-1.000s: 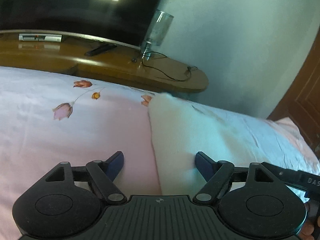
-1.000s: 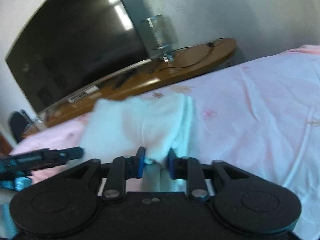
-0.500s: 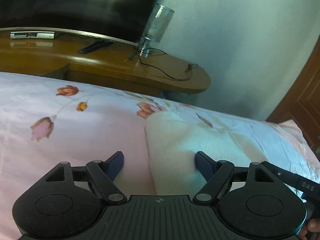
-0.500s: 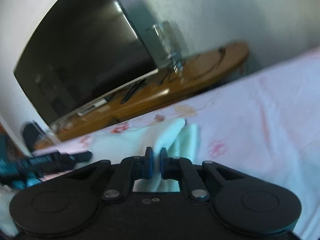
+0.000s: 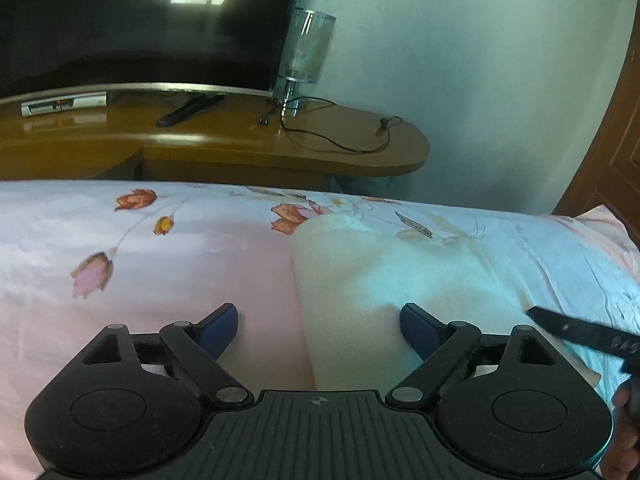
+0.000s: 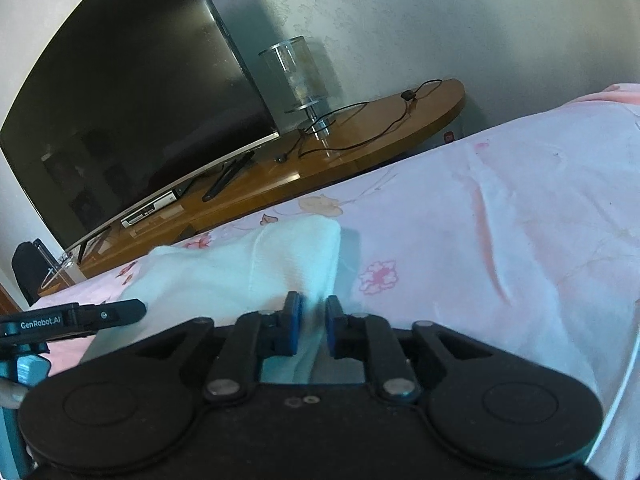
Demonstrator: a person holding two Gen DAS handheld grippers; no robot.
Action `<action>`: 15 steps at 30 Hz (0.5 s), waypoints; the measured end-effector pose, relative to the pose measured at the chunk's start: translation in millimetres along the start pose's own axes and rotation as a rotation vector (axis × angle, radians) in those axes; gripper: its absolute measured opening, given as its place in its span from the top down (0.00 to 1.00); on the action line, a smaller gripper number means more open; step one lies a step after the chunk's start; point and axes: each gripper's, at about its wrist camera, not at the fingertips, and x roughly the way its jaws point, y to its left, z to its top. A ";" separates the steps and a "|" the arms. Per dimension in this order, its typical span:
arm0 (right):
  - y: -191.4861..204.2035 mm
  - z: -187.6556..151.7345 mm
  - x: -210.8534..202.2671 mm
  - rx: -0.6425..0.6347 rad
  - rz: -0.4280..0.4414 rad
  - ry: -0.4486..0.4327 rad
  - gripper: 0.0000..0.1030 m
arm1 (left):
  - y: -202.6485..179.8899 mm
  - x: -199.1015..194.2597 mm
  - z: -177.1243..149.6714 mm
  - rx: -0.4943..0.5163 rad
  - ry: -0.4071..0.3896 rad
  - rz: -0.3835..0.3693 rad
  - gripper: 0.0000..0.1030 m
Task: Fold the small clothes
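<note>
Lying on the floral bedsheet (image 5: 168, 264): white garment (image 5: 384, 280), folded, reaching toward 12 o'clock from both claws
Left gripper (image 5: 318, 322): fingers gaping wide, hovering over the garment's left edge, right fingertip (image 5: 416, 324) above the cloth, left one above bare sheet
Right gripper (image 6: 311, 322): blue pads (image 6: 294, 322) pinching a ridge of the white garment (image 6: 256, 276) at its 6 o'clock edge
Sitting at 12 o'clock: wooden TV stand (image 5: 240, 140) carrying television (image 6: 132, 120), glass lamp (image 5: 306, 50)

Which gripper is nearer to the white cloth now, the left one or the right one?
Right. The right gripper pinches the white cloth between its fingers; the left gripper is open, straddling the cloth's left edge without gripping.
</note>
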 end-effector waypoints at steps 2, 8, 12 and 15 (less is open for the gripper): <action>3.4 3.0 -14.6 0.007 0.020 -0.017 0.66 | 0.7 -8.9 -0.2 0.006 -0.011 0.000 0.15; 10.1 -10.6 -64.4 0.033 0.066 -0.046 0.63 | 14.2 -44.4 -17.8 0.017 -0.031 -0.007 0.15; 6.8 -35.0 -84.9 0.074 0.091 -0.021 0.63 | 29.2 -62.1 -36.3 -0.021 -0.017 -0.013 0.15; 7.4 -49.2 -82.5 0.103 0.106 0.012 0.64 | 30.4 -67.5 -46.5 -0.033 0.004 -0.027 0.15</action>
